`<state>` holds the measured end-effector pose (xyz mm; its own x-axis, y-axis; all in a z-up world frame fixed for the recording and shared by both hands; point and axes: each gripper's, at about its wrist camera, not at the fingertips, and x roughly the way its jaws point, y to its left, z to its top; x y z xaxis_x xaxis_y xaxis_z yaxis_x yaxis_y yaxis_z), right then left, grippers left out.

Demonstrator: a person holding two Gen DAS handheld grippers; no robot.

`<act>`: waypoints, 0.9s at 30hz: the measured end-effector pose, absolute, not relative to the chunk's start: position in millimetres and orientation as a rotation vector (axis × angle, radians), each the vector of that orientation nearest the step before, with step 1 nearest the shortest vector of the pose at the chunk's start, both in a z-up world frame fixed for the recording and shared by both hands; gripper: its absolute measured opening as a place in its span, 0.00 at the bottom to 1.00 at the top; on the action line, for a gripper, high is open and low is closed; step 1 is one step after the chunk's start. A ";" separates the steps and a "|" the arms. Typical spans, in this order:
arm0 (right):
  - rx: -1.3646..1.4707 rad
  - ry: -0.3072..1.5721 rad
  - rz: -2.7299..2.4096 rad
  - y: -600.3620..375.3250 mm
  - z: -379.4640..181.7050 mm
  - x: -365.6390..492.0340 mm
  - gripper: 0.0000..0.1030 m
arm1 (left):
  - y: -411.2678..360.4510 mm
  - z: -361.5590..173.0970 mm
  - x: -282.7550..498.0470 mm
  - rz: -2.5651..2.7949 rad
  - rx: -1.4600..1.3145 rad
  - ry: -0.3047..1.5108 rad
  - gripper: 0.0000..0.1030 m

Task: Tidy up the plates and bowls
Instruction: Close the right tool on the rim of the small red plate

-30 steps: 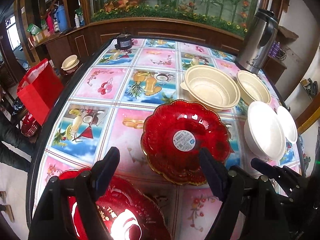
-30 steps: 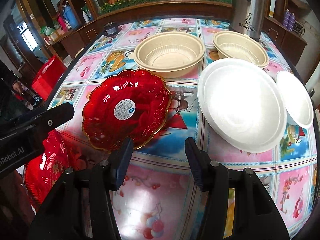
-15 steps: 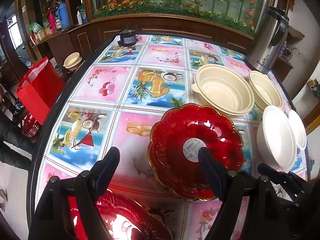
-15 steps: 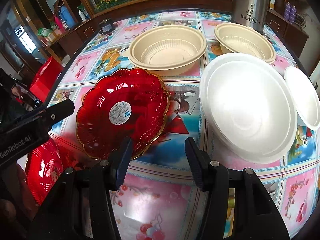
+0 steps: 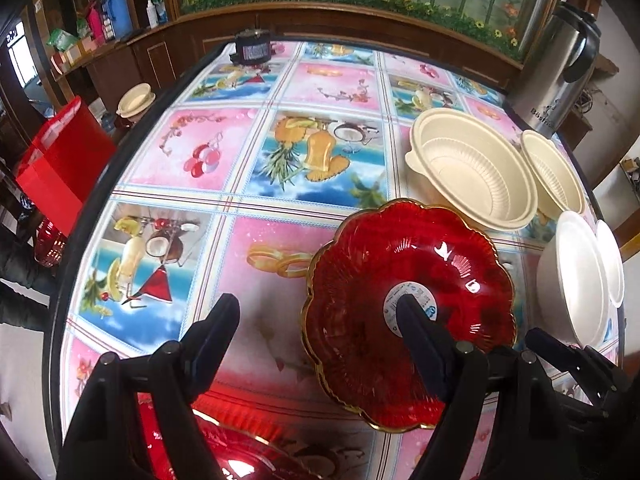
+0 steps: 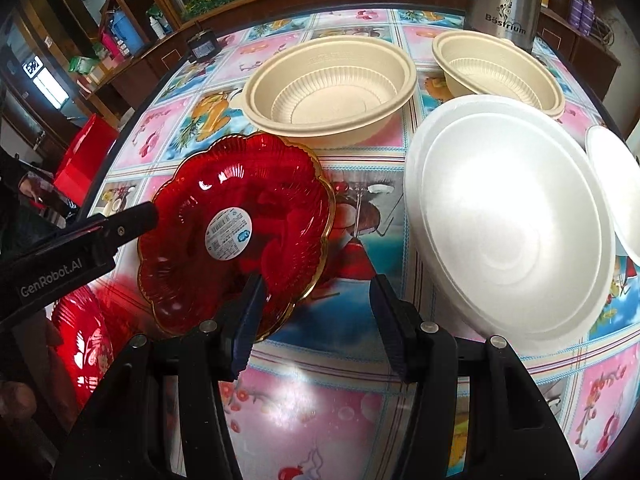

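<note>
A red scalloped plate (image 5: 408,280) with a gold rim and a round white label lies on the patterned table (image 5: 260,160). My left gripper (image 5: 314,308) hangs open over the plate's left rim, its right finger above the label. My right gripper (image 6: 318,284) is open at the plate's (image 6: 240,208) near right rim, its left finger over the edge. Neither touches it. A second red plate (image 5: 248,460) lies under my left gripper. Two beige bowls (image 6: 328,88) (image 6: 500,68) and two white foam dishes (image 6: 508,216) (image 6: 616,192) stand to the right.
A steel thermos jug (image 5: 556,64) stands at the table's far right corner and a small dark pot (image 5: 254,48) at the far end. A red bag (image 5: 60,160) sits beyond the left edge. One finger of my left gripper (image 6: 132,220) reaches into the right wrist view.
Both grippers have moved forward and down toward the red scalloped plate, which now looms larger. Their jaw widths look the same, and no dish has shifted.
</note>
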<state>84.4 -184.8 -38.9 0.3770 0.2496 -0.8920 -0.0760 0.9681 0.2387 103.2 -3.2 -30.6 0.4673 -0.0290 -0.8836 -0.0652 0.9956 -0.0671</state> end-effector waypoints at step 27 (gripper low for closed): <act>0.189 1.217 0.247 -180.8 -53.4 112.8 0.42 | 1.8 -59.8 129.0 -0.007 -0.102 1.211 0.77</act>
